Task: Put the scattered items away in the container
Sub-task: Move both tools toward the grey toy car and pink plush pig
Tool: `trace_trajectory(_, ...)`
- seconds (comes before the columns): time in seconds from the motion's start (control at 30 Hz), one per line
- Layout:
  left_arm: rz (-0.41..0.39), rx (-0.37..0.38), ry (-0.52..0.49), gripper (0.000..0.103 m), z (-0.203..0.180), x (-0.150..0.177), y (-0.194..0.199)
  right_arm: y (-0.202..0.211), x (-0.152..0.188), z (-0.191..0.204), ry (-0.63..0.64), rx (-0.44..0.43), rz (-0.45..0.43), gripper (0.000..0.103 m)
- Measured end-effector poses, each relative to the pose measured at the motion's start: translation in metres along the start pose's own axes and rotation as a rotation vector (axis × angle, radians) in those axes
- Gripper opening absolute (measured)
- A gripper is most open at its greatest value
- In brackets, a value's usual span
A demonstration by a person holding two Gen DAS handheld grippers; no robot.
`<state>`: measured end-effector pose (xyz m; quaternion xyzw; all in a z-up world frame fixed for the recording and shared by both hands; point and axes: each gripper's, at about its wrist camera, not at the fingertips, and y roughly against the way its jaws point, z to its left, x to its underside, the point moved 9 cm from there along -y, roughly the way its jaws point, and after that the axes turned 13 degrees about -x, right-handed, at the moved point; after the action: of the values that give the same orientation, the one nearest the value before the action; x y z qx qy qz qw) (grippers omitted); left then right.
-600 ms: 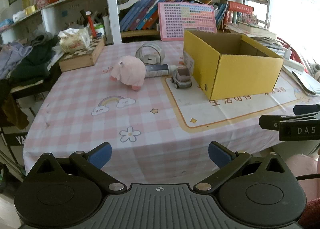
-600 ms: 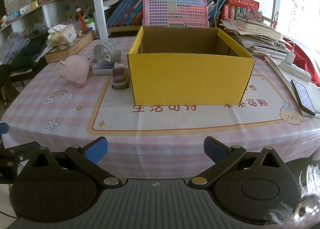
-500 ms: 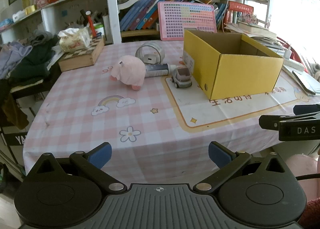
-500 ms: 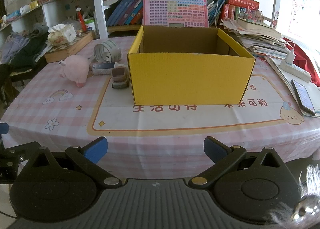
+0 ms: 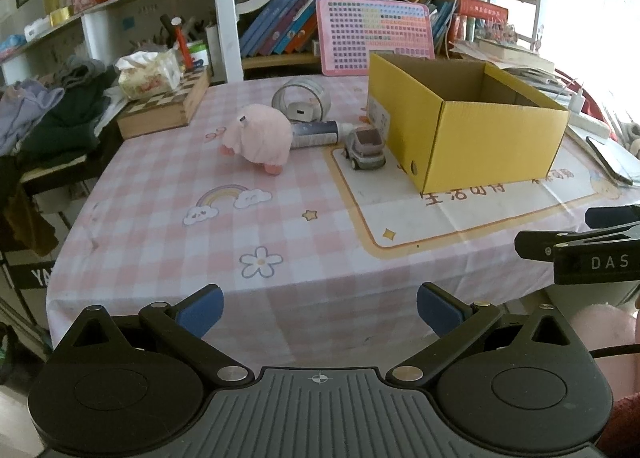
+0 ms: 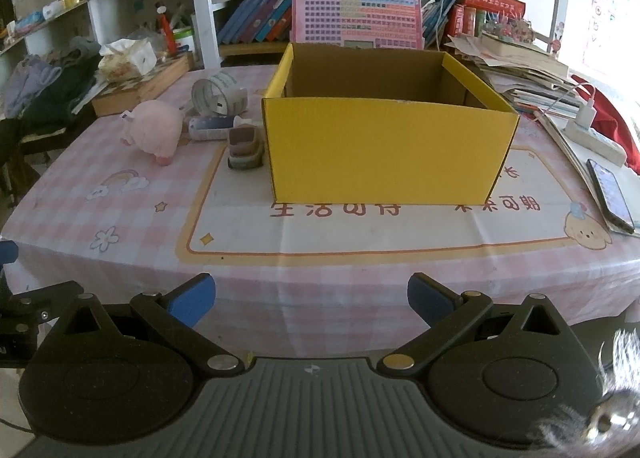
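two hand-held grippers wait at the near edge of the table point(image 5: 168, 218), both spread wide and carrying nothing: our left hand-held gripper point(image 5: 320, 310) faces the scattered items, our right hand-held gripper point(image 6: 312, 298) faces the yellow cardboard box point(image 6: 384, 150). nothing we can see lies in the box yet, though its floor is mostly hidden. just left of the box sits a toy car point(image 5: 365, 148); behind it a small bottle point(image 5: 316, 134) lies on its side, touching a pink plush pig point(image 5: 260, 138), with a roll of tape point(image 5: 302, 100) behind them. we judge the first pick is ahead. we would send the left one in low over the cloth, centre the jaws on the pig's soft body, squeeze gently, then lift clear of the box wall before letting go inside.
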<state>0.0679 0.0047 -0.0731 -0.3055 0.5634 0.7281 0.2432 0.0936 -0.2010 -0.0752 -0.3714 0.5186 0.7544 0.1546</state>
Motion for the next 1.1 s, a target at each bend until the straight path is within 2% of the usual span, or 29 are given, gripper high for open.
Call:
trace_trajectory(0.3,0.002,0.010,0.010,0.103,0.003,-0.002,0.002,0.001,0.000,0.000,0.000,-0.002,0.006,0.103)
trace_trajectory(0.83,-0.008,0.007,0.004,0.103,0.006,-0.008,0.004,0.002,-0.005,0.010,0.011,-0.053,-0.003,0.103)
trace_trajectory(1.1,-0.010,0.008,0.003,0.103,0.008,-0.010,0.002,0.001,-0.007,0.011,0.012,-0.043,-0.007,0.103)
